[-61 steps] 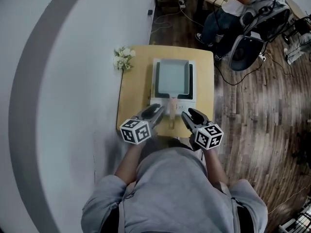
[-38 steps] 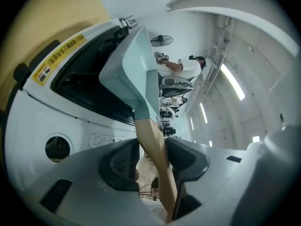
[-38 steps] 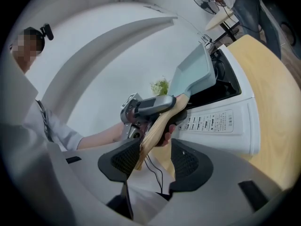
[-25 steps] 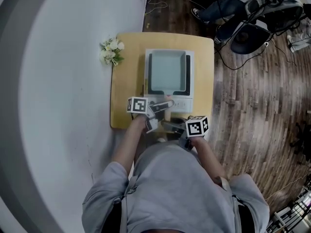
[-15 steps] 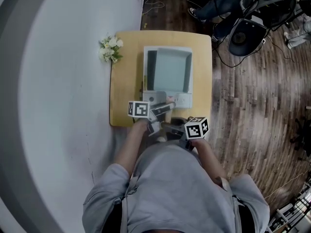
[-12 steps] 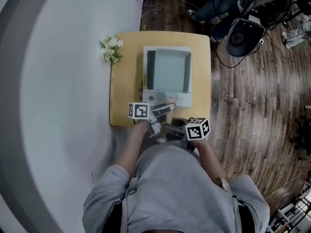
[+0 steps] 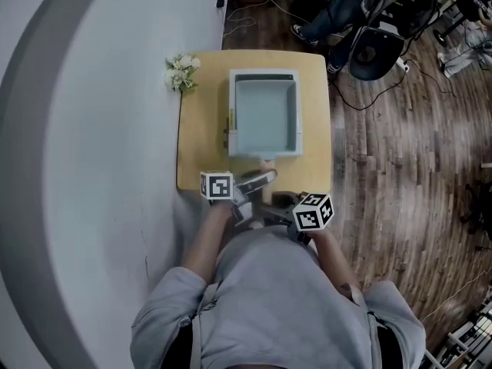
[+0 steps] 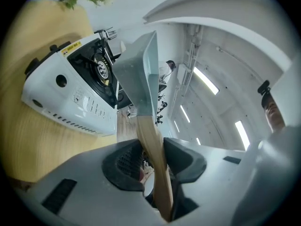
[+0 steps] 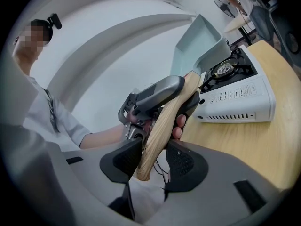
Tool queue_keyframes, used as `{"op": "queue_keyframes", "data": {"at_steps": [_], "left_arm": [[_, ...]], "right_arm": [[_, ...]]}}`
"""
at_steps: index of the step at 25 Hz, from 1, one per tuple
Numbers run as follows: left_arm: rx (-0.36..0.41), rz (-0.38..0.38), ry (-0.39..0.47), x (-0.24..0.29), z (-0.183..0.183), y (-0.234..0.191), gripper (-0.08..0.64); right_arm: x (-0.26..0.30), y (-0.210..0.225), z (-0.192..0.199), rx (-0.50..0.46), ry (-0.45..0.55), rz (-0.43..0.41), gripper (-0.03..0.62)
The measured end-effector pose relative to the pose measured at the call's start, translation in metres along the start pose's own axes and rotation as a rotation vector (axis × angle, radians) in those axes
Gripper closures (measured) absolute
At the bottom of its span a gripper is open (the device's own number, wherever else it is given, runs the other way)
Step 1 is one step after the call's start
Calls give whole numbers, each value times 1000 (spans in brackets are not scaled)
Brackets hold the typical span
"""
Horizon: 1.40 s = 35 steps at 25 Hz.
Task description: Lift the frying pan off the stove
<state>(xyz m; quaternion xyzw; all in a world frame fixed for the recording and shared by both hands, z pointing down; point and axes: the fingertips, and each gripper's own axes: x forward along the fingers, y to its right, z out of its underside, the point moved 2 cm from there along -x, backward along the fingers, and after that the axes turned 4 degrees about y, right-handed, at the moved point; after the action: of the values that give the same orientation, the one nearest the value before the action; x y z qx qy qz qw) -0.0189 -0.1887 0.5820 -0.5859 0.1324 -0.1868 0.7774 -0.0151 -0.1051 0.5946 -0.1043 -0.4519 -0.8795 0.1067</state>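
Note:
The square grey-blue frying pan hangs above the white portable stove, hiding most of it. In the left gripper view the pan is tilted and clear of the burner on the stove. The pan's wooden handle runs back between both grippers. My left gripper is shut on the handle near the pan. My right gripper is shut on the handle's end, just behind the left gripper. The pan rises above the stove.
The stove stands on a small yellow wooden table with a white flower bunch at its far left corner. A seated person and office chair are at the back right, with cables on the wood floor.
The pan has come up off the stove and drawn toward me, now covering the control panel. Both grippers have moved back and up with the handle.

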Motion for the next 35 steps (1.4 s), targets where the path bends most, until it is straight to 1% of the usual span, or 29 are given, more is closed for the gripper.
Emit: {"op": "queue_keyframes", "data": {"at_steps": [3,6,11,15,18,23,27,31,35], "left_arm": [[37,1,-5,-9,17,12,430],[47,15,-12,-15,27,18,430],[83,18,-20,-41,83,34,430],[98,40,-8,-56,114,52,430],[114,41,6,-65,130,67,430],[135,31,28,-74,153,81,430],[138,33,53,-76,168,86,430],[163,24,76,-74,180,92,430],[176,20,98,-70,199,103,430]], "right_arm": [[-4,-16,14,-21,16,7,439],[-4,-26,23,-33,37,17,439],[-11,-59,77,-65,42,20,439],[-19,-86,103,-86,67,1,437],[-25,-102,116,-112,65,-14,437],[-34,-121,134,-159,34,-35,433],[-42,-128,147,-178,15,-58,431],[-53,-132,155,-198,9,-68,431],[-68,-141,168,-203,6,-84,433]]}}
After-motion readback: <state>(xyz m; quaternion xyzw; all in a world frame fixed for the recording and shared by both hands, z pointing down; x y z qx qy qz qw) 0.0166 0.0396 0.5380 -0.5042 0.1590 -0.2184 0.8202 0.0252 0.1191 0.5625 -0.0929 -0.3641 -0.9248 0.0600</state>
